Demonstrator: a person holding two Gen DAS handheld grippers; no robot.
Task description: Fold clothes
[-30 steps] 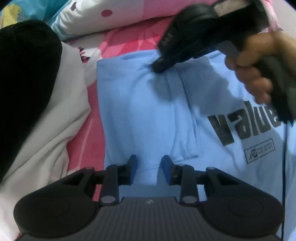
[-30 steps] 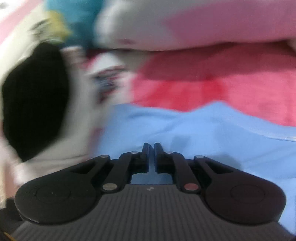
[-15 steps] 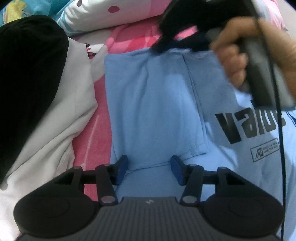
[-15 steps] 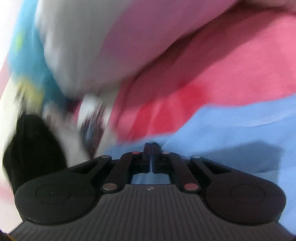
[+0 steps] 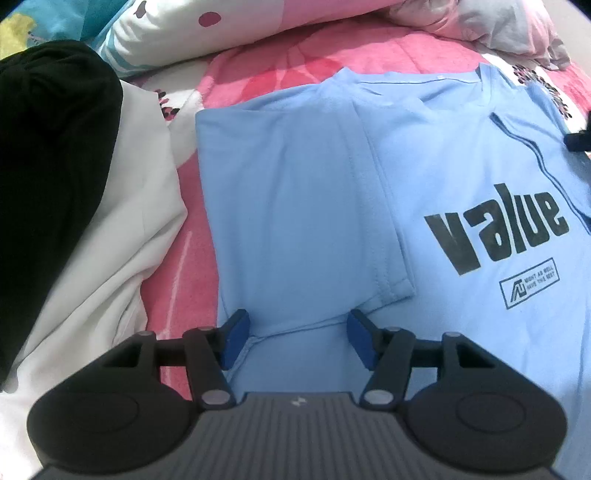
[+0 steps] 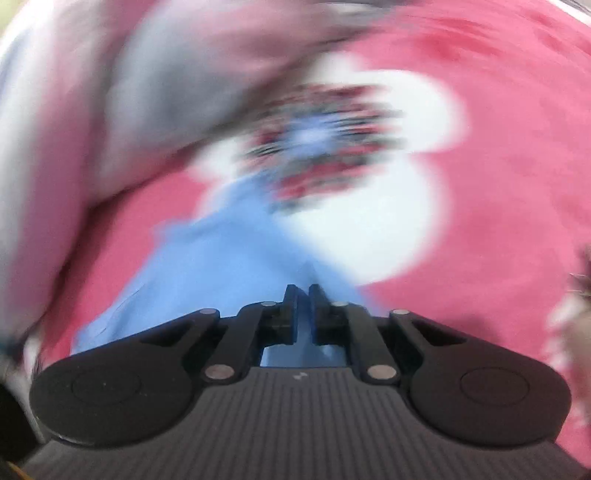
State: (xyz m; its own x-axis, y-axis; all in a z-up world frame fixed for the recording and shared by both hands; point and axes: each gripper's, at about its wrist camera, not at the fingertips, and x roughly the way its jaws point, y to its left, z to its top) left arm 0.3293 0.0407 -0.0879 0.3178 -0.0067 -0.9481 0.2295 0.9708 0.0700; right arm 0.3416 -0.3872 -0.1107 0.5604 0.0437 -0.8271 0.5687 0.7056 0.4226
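A light blue T-shirt [image 5: 461, 166] printed "value" lies flat, front up, on the pink bedspread [image 5: 258, 74]. Its left sleeve [image 5: 295, 221] is folded inward over the chest. My left gripper [image 5: 295, 332] hovers open over the sleeve's hem with nothing between its blue pads. The right wrist view is heavily blurred. There the right gripper [image 6: 303, 314] is shut on a raised ridge of the blue T-shirt [image 6: 221, 266] at the shirt's right edge. In the left wrist view only a dark tip of it shows, at the far right edge by the right shoulder.
A white garment [image 5: 110, 240] with a black one [image 5: 55, 147] on top lies to the left of the shirt. A patterned pillow [image 5: 184, 29] and a crumpled grey-pink cloth [image 5: 498, 26] lie at the back.
The right gripper and the hand holding it have left the collar area and swung to the shirt's right side. The left gripper has opened wider over the folded sleeve.
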